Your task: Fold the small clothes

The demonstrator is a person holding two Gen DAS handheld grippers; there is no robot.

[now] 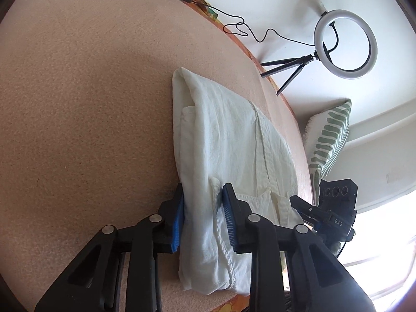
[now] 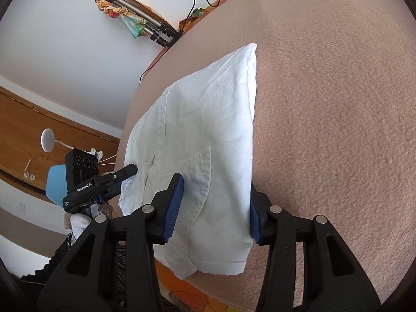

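A white garment (image 1: 228, 140), folded into a narrow stack with a button placket and collar showing, lies on the pink textured surface (image 1: 85, 104). My left gripper (image 1: 202, 208) has its blue-padded jaws on either side of the garment's near left edge, closed on a thick fold. In the right wrist view the same garment (image 2: 208, 119) fills the middle. My right gripper (image 2: 215, 202) holds the garment's near right edge between its pads. Each gripper shows in the other's view: the right one (image 1: 312, 208), the left one (image 2: 117, 176).
A ring light on a small tripod (image 1: 343, 44) stands beyond the surface's right edge, its cable trailing. A green-striped cushion (image 1: 327, 140) lies beside that edge. A folded tripod with a colourful cloth (image 2: 137, 23) lies at the far edge. An orange patterned border (image 2: 195, 296) runs along the near edge.
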